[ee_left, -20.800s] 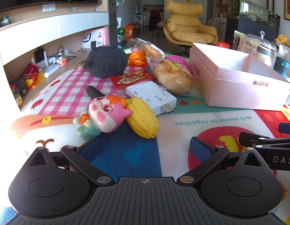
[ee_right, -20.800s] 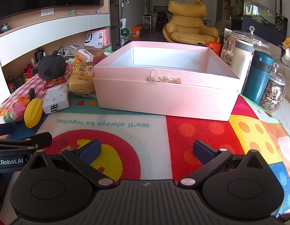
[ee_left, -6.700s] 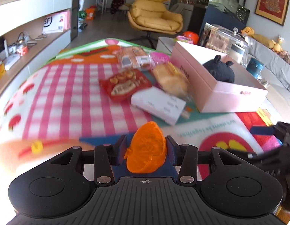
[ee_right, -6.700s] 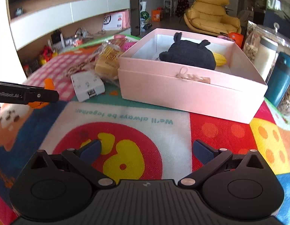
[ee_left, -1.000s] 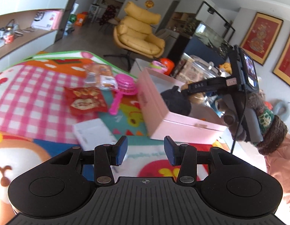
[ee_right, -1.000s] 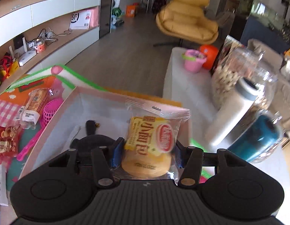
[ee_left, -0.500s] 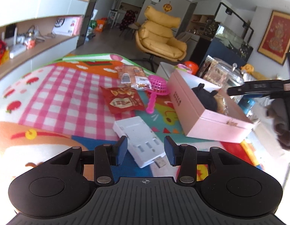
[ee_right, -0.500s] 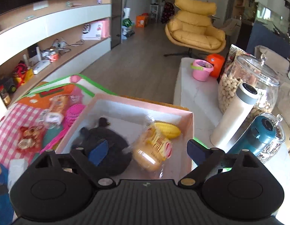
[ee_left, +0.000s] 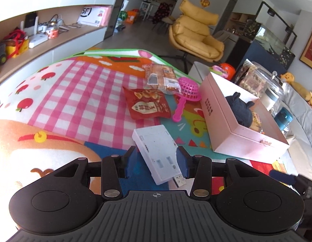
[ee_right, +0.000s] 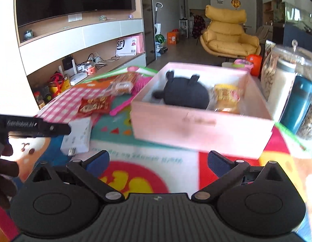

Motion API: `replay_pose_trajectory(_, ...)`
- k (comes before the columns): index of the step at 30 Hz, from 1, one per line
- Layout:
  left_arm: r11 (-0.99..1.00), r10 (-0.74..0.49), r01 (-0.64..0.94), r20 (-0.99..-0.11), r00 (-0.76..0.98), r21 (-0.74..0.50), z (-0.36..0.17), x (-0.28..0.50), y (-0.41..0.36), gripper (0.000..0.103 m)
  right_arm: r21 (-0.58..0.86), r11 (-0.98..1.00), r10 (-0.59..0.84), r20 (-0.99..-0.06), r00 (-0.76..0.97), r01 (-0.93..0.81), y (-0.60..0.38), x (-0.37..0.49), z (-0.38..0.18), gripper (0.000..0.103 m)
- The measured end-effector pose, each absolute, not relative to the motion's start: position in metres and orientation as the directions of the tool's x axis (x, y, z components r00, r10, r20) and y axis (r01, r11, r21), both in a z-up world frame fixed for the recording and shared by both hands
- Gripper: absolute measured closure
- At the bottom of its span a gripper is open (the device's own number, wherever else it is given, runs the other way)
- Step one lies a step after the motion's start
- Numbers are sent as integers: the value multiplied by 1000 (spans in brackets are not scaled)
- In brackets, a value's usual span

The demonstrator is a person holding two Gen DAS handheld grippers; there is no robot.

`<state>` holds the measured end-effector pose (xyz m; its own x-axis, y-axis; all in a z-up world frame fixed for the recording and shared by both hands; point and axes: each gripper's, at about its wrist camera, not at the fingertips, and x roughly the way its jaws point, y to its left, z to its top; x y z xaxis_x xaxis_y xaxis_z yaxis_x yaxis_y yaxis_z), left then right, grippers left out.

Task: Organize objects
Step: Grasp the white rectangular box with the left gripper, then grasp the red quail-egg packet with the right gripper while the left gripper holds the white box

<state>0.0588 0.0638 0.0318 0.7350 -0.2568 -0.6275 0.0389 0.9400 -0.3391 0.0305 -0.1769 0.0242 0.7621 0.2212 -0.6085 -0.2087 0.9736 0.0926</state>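
Observation:
My left gripper (ee_left: pixel 156 162) is part open, its fingers on either side of the near end of a white USB hub (ee_left: pixel 157 152) lying on the mat. I cannot tell if the pads touch it. The hub also shows in the right wrist view (ee_right: pixel 78 136). The pink box (ee_left: pixel 226 127) (ee_right: pixel 200 129) holds a black plush toy (ee_right: pixel 186 93) and a bagged bun (ee_right: pixel 226 97). My right gripper (ee_right: pixel 158 160) is open and empty, low over the mat in front of the box. A red snack bag (ee_left: pixel 145 103), a clear snack pack (ee_left: pixel 161 77) and a pink scoop (ee_left: pixel 185 98) lie on the mat.
Glass jars (ee_right: pixel 281 74) and a teal bottle (ee_right: pixel 297 104) stand right of the box. A low shelf unit (ee_left: pixel 34 40) runs along the left. A yellow armchair (ee_left: pixel 196 38) is behind the table. The left gripper's body (ee_right: pixel 34 128) reaches in from the left.
My left gripper has dropped toward the white hub, which now sits between its fingers. My right gripper has pulled back from over the box to low over the mat, still open.

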Motion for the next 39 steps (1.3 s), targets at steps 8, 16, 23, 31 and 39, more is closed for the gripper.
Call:
replay_pose_trajectory(8, 934, -242, -29, -688, 684, -357, 26, 87, 43, 55, 126, 971, 239, -608, 757, -205, -178, 24, 12, 0)
replay_pose_trajectory(16, 989, -144, 80, -751, 645, -122, 26, 111, -7, 50, 105, 977, 212, -574, 791, -186, -178, 17, 16, 0)
replay_pose_trajectory(23, 992, -93, 123, -709, 699, -9, 19, 106, -23, 48, 146, 976, 218, -571, 791, -163, -186, 20, 15, 0)
replay_pose_trajectory(31, 981, -138, 195, -657, 741, 13, 18, 76, -7, 50, 141, 977, 211, -578, 789, -158, -186, 20, 15, 0)
replay_pose_trajectory(39, 970, -225, 232, -614, 757, -69, 13, 27, 39, 50, 78, 975, 211, -621, 754, -209, -167, 30, 19, 0)
